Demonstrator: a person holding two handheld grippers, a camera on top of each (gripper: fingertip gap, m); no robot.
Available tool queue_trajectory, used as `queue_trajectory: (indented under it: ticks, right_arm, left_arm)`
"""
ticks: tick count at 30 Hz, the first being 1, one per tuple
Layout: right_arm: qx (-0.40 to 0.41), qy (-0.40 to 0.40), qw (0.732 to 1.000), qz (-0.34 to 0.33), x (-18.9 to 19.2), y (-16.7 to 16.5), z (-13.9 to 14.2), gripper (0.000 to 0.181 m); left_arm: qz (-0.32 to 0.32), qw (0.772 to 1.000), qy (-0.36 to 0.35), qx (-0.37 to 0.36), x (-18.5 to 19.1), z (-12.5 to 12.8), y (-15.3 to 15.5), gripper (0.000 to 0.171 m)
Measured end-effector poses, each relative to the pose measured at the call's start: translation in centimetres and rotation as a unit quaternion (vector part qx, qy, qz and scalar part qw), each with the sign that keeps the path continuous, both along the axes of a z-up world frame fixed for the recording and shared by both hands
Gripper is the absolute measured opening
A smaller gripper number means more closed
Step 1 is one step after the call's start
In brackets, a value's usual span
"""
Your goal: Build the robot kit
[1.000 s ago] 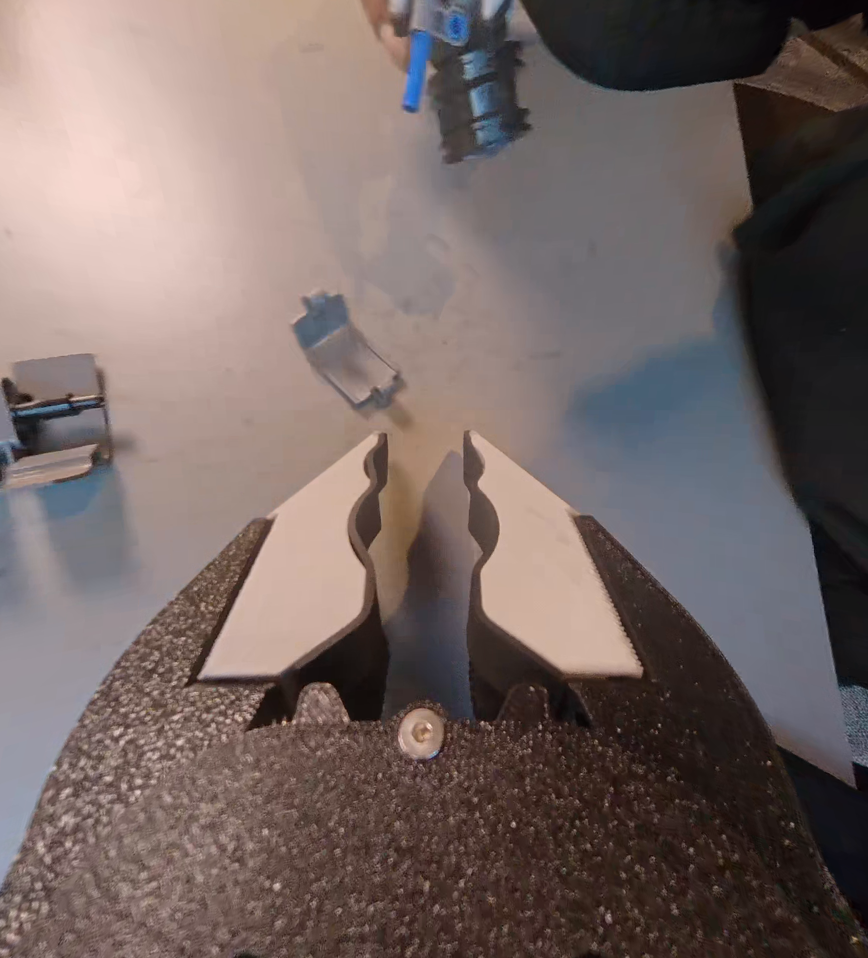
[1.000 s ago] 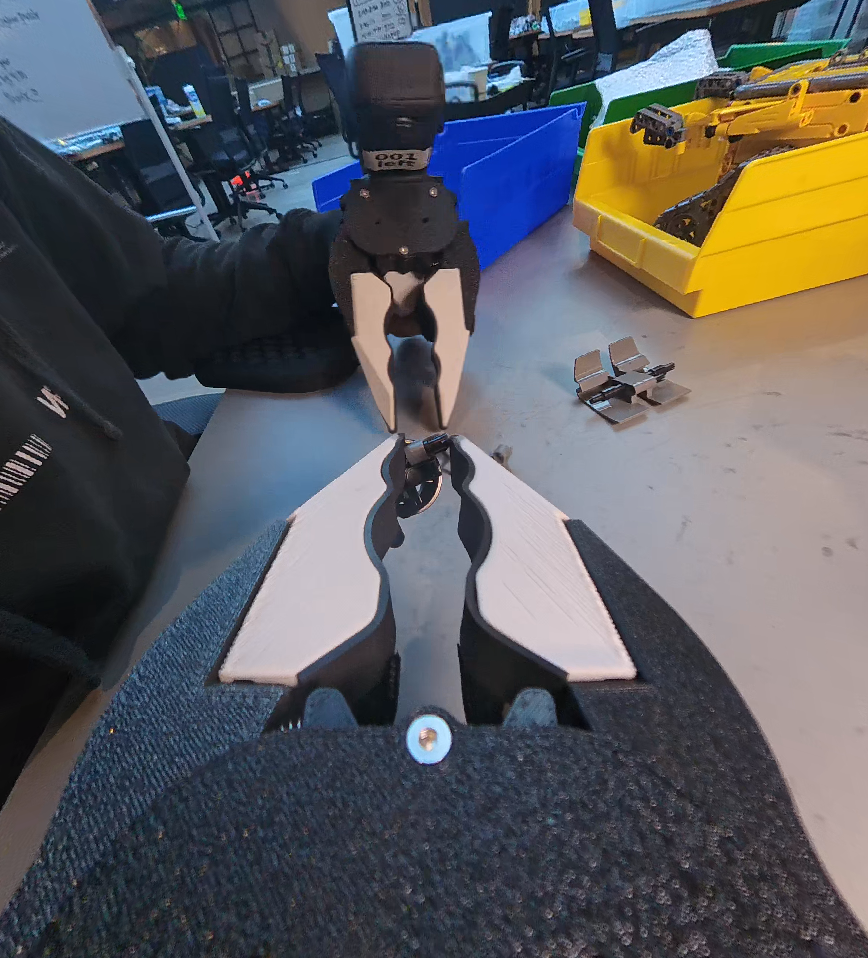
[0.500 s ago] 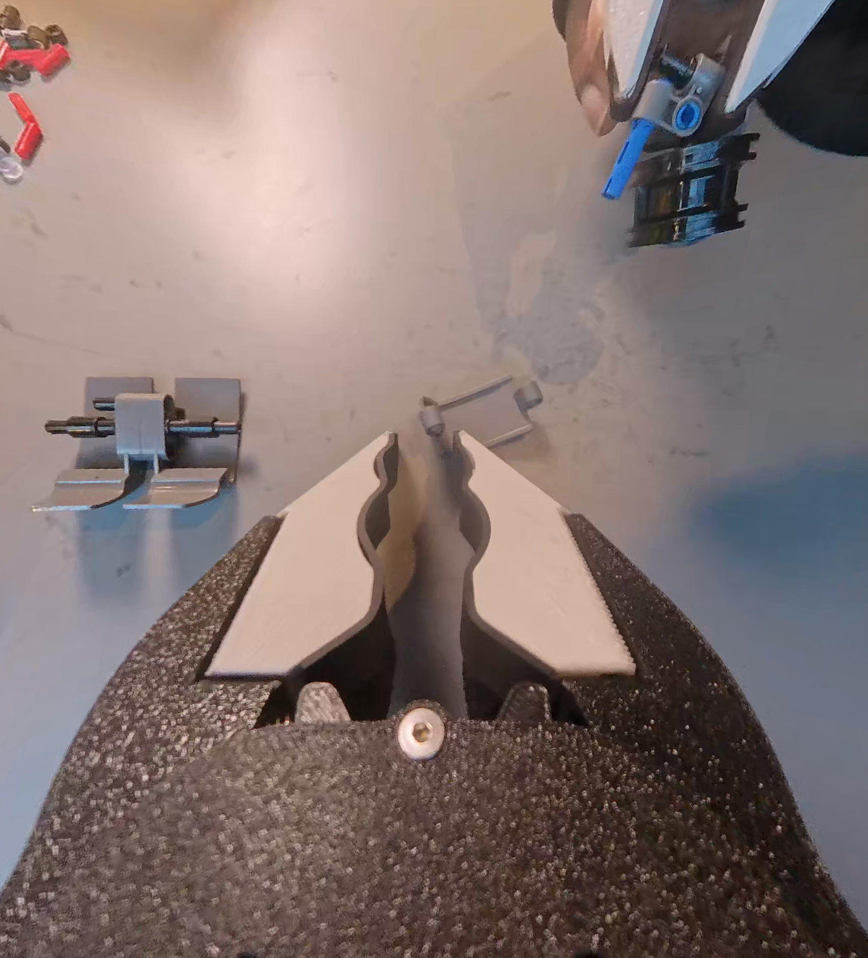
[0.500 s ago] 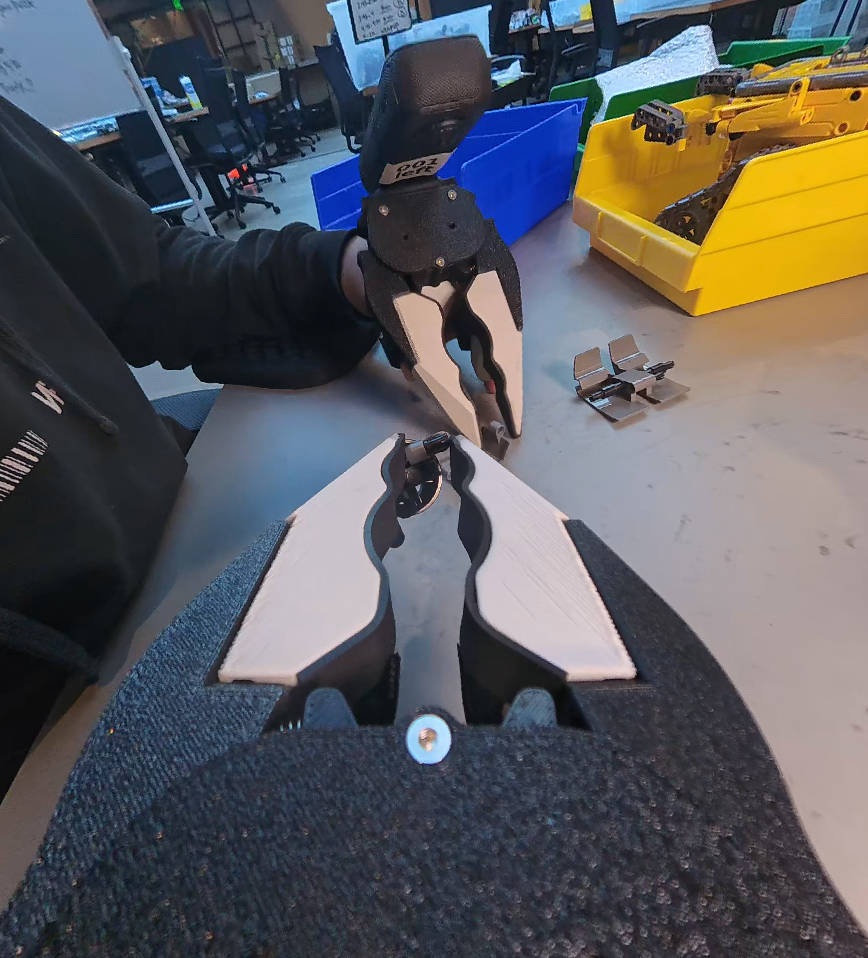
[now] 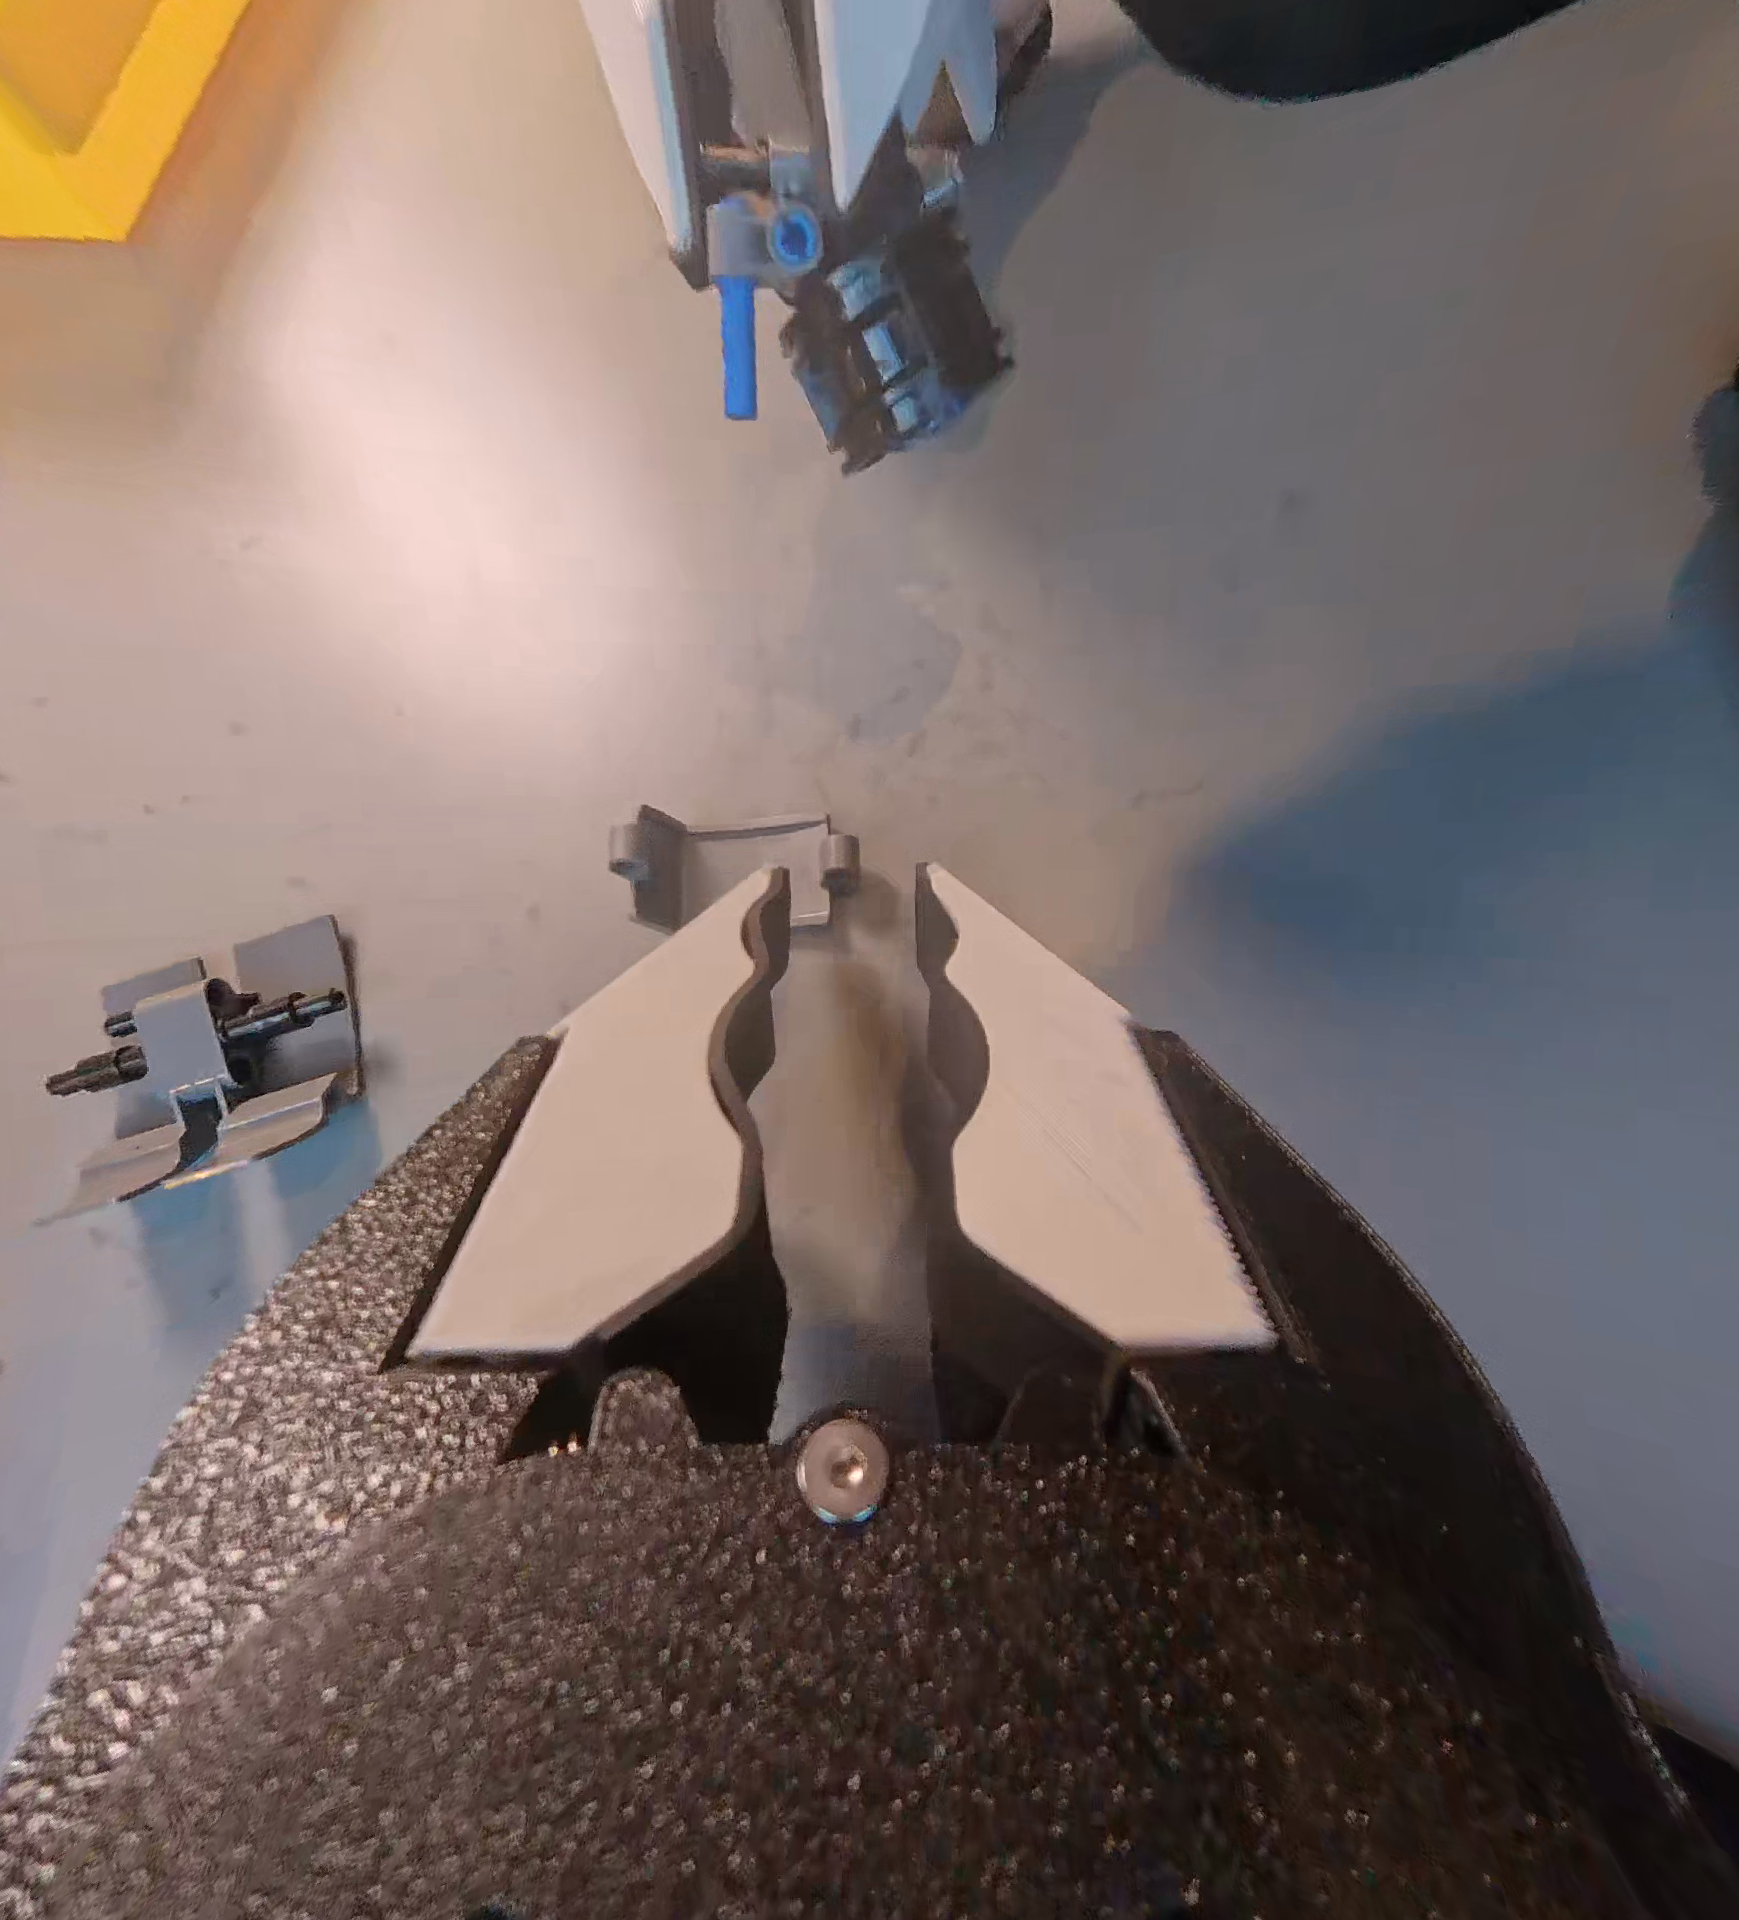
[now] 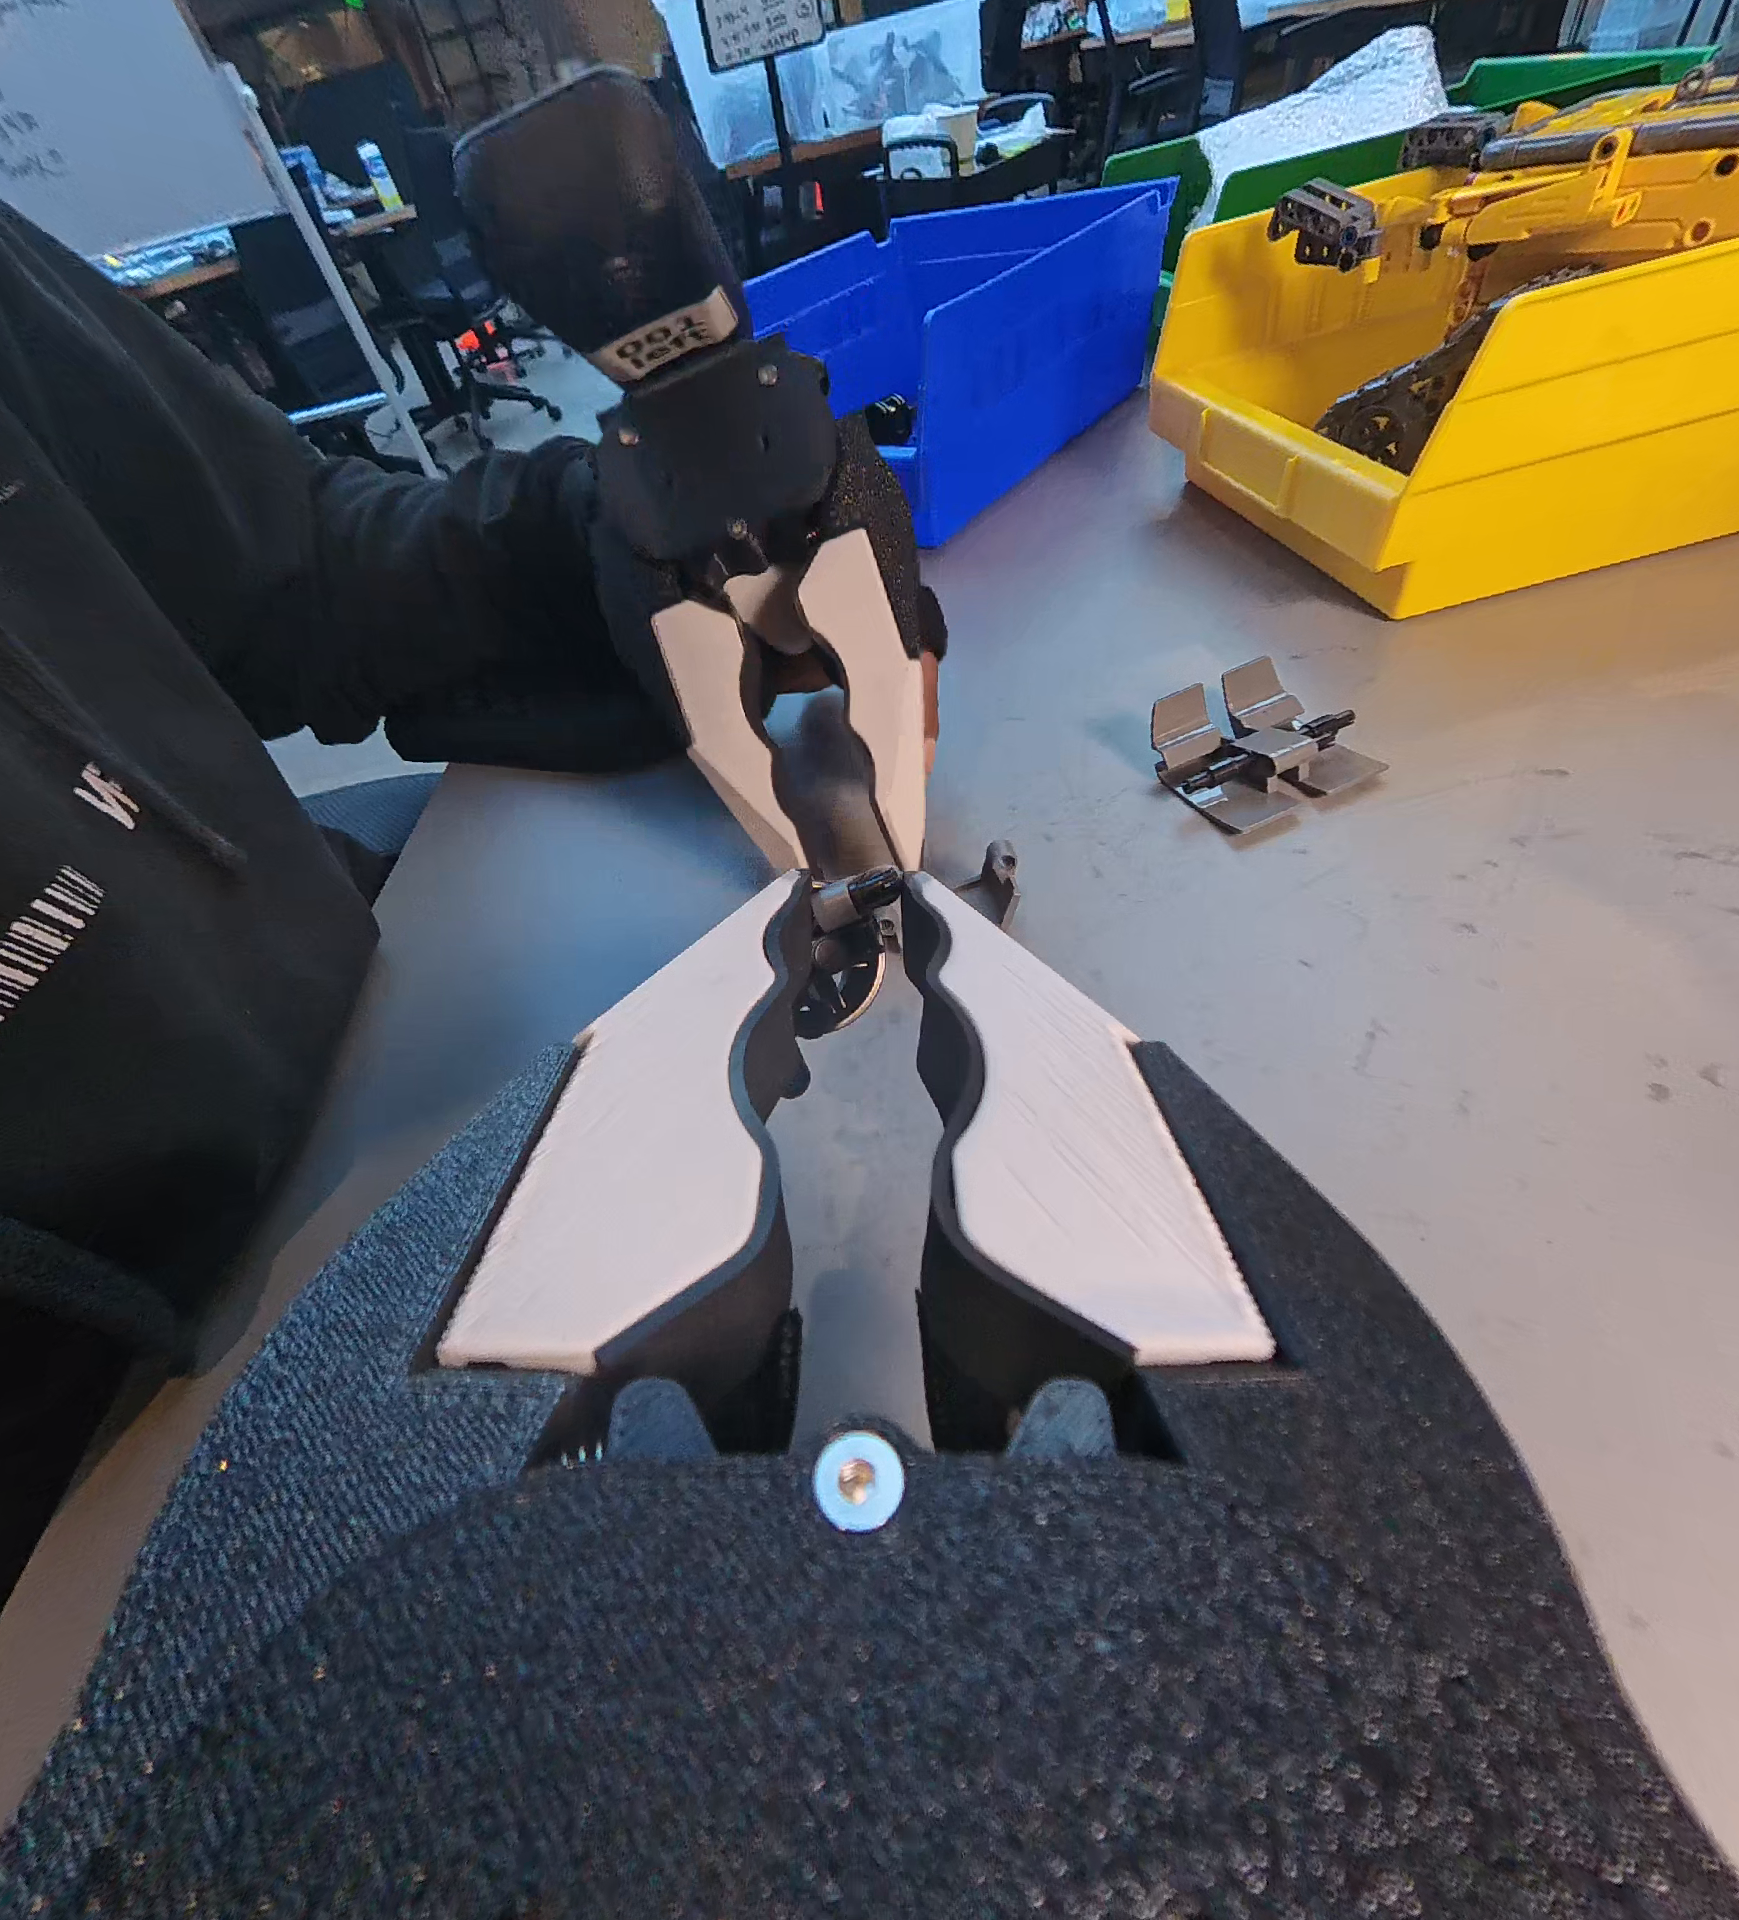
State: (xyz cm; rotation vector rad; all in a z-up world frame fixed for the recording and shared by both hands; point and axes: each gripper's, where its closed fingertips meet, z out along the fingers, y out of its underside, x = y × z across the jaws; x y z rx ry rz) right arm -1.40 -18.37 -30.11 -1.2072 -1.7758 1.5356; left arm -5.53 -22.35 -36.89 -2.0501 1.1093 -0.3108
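Left tool swung in, now parted, straddling grey clip on table. Right tool clamped on small wheel assembly, hovering just beyond clip.

The right gripper is clamped on a small toy-brick assembly of grey connector, blue pin and black ribbed wheel, held above the table. The left gripper, jaws parted and empty, hovers over a flat grey plate piece lying below that assembly, its left fingertip overlapping the plate

Warm glare on table; blue-tinged shadows — edges blurred, fisheye-bent.
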Motion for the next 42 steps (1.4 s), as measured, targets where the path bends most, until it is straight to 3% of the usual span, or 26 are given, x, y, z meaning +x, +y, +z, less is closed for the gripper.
queue_trajectory:
  ticks: [3, 5, 10, 16, 19, 22, 24, 27, 32, 34, 37, 39, 42]
  right_arm:
    - [0.001, -0.001, 1.000, 0.001, 0.0, 0.0, 0.0, 0.017]
    - [0.001, -0.001, 1.000, 0.001, 0.0, -0.1, 0.0, 0.017]
    - [0.003, -0.004, 1.000, 0.000, 0.0, 0.0, -0.1, 0.017]
    - [0.006, -0.012, 1.000, -0.004, -0.2, 0.1, -0.3, 0.017]
    - [0.009, -0.008, 1.000, -0.008, 0.1, 0.1, -0.1, 0.017]
    - [0.008, -0.004, 1.000, -0.012, 0.2, 0.3, 0.1, 0.017]
    - [0.005, -0.006, 1.000, -0.013, 0.2, 0.4, 0.2, 0.017]
    - [-0.003, -0.009, 1.000, -0.009, 0.1, 0.3, 0.1, 0.017]
    - [0.000, -0.009, 1.000, -0.004, 0.4, -0.1, 0.2, 0.017]
    - [0.001, -0.006, 1.000, -0.005, 0.5, -0.2, 0.3, 0.017]
    - [0.002, -0.004, 1.000, -0.010, 0.6, 0.0, 0.6, 0.017]
    - [0.005, -0.003, 1.000, -0.015, 0.6, 0.3, 0.7, 0.017]
    - [0.004, -0.003, 1.000, -0.023, 0.6, 0.6, 1.0, 0.017]
  left_arm:
    - [-0.007, 1.000, 0.013, 0.001, 0.4, -0.6, 0.4, 0.021]
    - [-0.008, 1.000, 0.025, 0.012, 0.3, -0.5, 0.5, 0.006]
    - [-0.017, 0.997, 0.065, 0.028, -1.0, 0.0, 0.0, 0.006]
    - [-0.052, 0.995, 0.068, -0.043, -2.2, 0.2, -1.6, 0.010]
    - [-0.009, 0.999, 0.019, -0.044, -3.6, 1.4, -1.1, 0.015]
    - [0.093, 0.994, -0.040, -0.045, -5.8, 2.1, -0.2, 0.016]
    - [0.143, 0.983, -0.097, -0.062, -5.8, 2.1, -0.1, 0.020]
    - [0.194, 0.968, -0.121, -0.098, -5.8, 0.6, 0.1, 0.022]
    - [0.199, 0.965, -0.125, -0.119, -4.1, -0.1, 1.4, 0.026]
    - [0.199, 0.969, -0.092, -0.118, -3.7, -0.5, 1.9, 0.010]
    - [0.198, 0.975, -0.007, -0.096, -4.3, 0.0, 2.3, 0.002]
    - [0.200, 0.970, 0.116, -0.069, -6.3, 1.0, 2.5, 0.001]
    - [0.145, 0.922, 0.356, -0.055, -9.1, 2.4, 2.1, 0.001]
